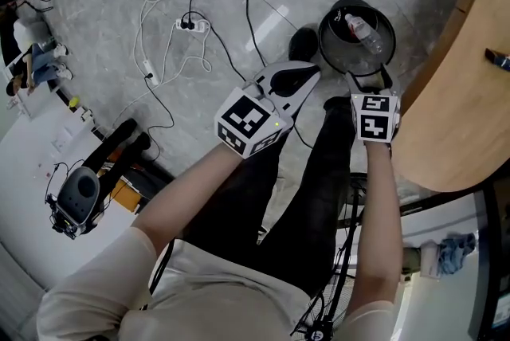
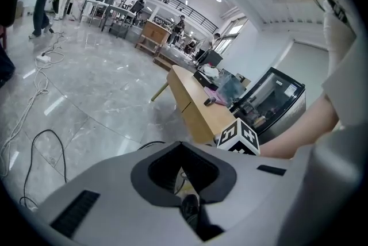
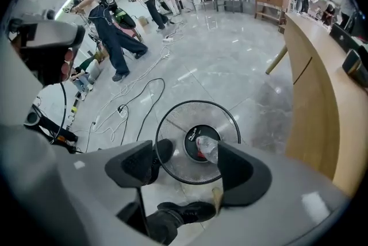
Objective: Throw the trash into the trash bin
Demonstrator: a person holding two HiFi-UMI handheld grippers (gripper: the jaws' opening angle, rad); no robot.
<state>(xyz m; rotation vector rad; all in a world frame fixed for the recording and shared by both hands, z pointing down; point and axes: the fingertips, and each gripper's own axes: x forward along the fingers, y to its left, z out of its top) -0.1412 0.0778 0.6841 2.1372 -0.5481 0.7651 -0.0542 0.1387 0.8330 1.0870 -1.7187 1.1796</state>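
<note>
Jaws on the right gripper stand wide apart and hold nothing. Right below them, the bottle lies on its side in the bin. The left gripper is pinched closed, empty, and farther from the bin.

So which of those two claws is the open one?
The right claw, above the mesh trash bin holding a plastic bottle: its jaws stand wide apart, empty. The left claw has its jaws together.
</note>
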